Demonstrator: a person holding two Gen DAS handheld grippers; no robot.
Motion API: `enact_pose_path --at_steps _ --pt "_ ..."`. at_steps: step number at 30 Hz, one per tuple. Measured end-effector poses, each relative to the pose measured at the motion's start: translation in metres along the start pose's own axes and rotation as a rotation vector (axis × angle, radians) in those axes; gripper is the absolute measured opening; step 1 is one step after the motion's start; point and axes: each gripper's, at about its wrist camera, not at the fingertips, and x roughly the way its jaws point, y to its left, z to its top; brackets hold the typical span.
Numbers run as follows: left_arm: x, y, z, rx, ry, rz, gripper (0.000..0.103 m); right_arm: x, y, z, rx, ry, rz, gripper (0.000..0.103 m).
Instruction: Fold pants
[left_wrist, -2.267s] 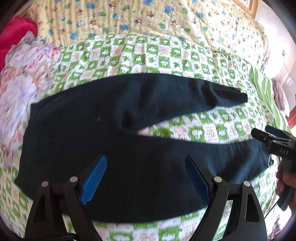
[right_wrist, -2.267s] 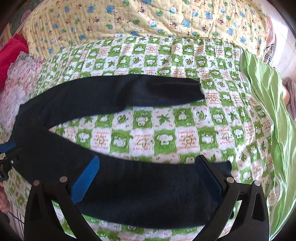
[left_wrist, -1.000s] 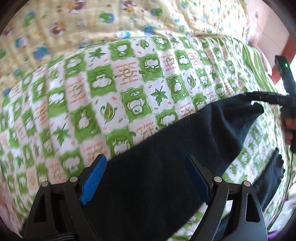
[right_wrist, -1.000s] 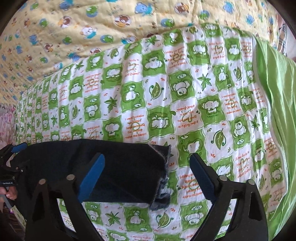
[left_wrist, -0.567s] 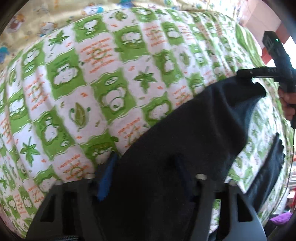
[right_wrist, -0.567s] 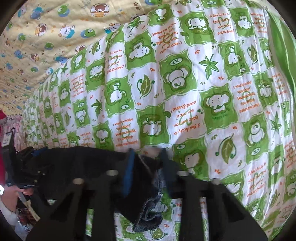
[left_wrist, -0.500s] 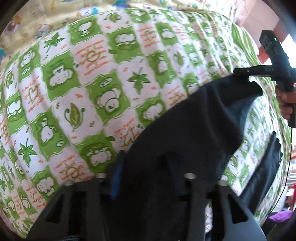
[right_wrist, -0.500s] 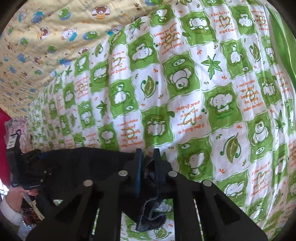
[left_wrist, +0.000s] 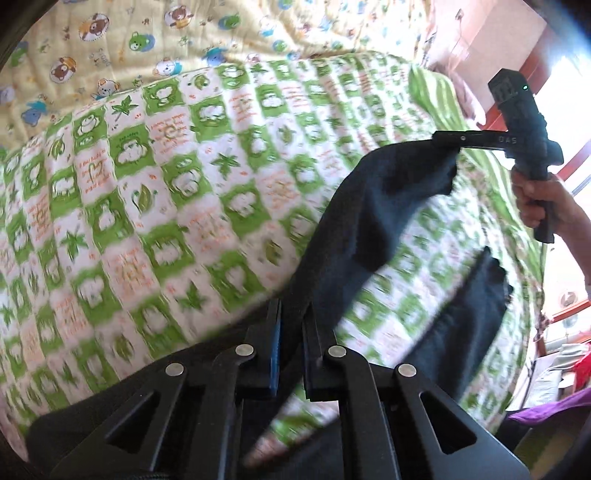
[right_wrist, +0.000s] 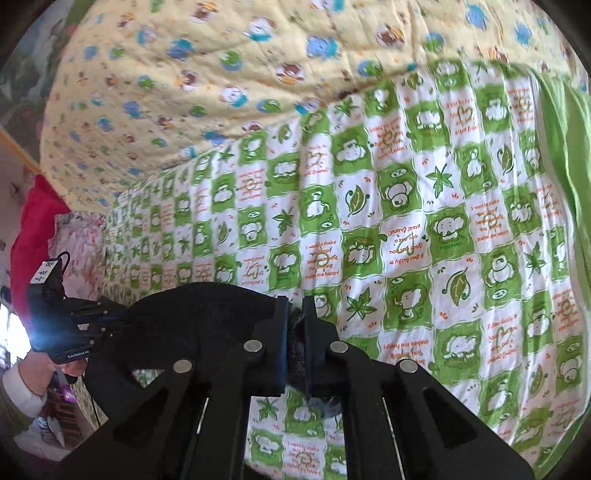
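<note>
Fingers (left_wrist: 275, 354) of both grippers pinch dark pants (left_wrist: 373, 206).

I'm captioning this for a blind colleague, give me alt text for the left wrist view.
The left gripper is shut on a fold of dark pants, while the right gripper, held in a hand, pinches one leg end and holds it above a green-and-white checked quilt. The other leg lies on the quilt.

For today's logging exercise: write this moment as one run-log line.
phase: lifting leg | left gripper: shut on pants | right gripper: shut on pants cuff | surface: green checked quilt
</note>
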Motion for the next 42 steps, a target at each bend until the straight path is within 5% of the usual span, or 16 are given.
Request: enact_pose_path --at_steps 12,25,42 --pt "-0.023 -0.054 -0.075 -0.055 -0.011 -0.051 0.006 -0.056 0.011 -0.074 -0.141 -0.006 0.046 0.007" --pt "-0.031 -0.092 -0.121 -0.054 0.008 -0.079 0.006 -0.085 0.017 -0.147 -0.2 0.014 0.023 0.007" --pt "-0.004 -0.115 -0.163 -0.001 0.112 -0.102 0.006 -0.072 0.02 -0.205 -0.287 0.166 -0.084 0.007"
